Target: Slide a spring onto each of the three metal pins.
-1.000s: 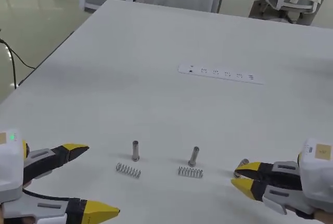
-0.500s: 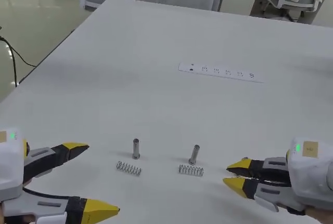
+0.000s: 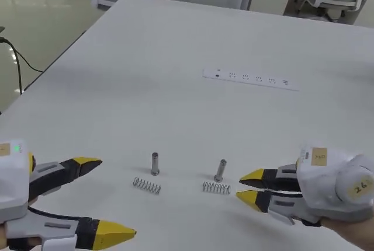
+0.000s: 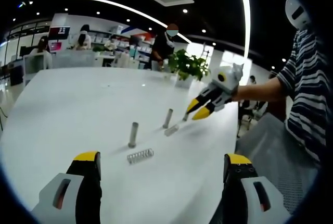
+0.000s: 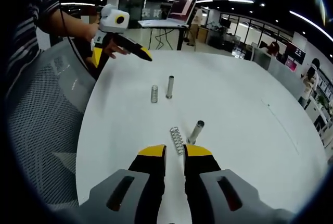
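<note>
While the left gripper [image 3: 114,198] has its jaws wide and the right gripper [image 3: 241,185] keeps them narrow, two springs [image 3: 146,185] [image 3: 217,188] lie beside upright pins [image 3: 155,163] [image 3: 220,170] near the desk's [image 3: 175,87] front edge.

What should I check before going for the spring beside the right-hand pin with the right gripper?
1. Right gripper empty: ok, jaws narrowly apart with nothing between them.
2. Target spring free: ok, it lies flat beside the near pin, just ahead of the jaws.
3. Near pin and far pin upright and bare: ok.
4. Far spring out of the path: ok, it lies by the far pin.
5. Left gripper clear: ok, jaws wide open, off to the side.
6. Third pin's place: cannot tell.
</note>
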Motion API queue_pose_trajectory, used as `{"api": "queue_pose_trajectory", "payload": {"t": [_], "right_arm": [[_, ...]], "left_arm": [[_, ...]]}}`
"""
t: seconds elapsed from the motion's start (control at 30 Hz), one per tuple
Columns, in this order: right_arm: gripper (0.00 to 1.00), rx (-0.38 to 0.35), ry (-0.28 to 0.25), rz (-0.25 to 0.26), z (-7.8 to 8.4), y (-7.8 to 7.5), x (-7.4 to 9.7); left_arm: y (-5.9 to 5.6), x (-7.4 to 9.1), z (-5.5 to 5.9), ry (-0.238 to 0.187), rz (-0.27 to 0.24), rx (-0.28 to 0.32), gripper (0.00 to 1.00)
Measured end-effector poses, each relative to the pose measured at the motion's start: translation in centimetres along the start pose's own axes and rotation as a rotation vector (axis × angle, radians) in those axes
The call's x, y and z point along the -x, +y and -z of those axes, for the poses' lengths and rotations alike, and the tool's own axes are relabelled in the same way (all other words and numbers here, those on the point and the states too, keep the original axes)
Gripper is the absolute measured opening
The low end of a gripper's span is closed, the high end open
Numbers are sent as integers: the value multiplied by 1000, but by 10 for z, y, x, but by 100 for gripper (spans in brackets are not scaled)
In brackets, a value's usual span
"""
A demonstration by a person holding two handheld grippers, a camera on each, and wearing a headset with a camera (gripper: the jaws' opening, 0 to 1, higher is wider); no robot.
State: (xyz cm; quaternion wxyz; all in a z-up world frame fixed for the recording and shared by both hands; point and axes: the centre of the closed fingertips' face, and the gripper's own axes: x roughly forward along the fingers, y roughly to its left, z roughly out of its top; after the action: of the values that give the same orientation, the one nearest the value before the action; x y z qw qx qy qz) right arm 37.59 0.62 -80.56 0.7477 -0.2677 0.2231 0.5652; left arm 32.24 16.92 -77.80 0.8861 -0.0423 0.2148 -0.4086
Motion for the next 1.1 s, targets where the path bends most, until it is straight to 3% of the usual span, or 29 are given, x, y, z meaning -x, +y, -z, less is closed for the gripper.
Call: {"api": "queue_pose_trajectory", "payload": {"t": [0.5, 1.1], "right_arm": [[11, 64, 69, -43, 1, -2, -28], [10, 83, 180, -87, 25, -6, -49]], "left_arm": [[1, 2, 3, 4, -6, 5, 95], [3, 5, 5, -1, -14, 11, 95]]}}
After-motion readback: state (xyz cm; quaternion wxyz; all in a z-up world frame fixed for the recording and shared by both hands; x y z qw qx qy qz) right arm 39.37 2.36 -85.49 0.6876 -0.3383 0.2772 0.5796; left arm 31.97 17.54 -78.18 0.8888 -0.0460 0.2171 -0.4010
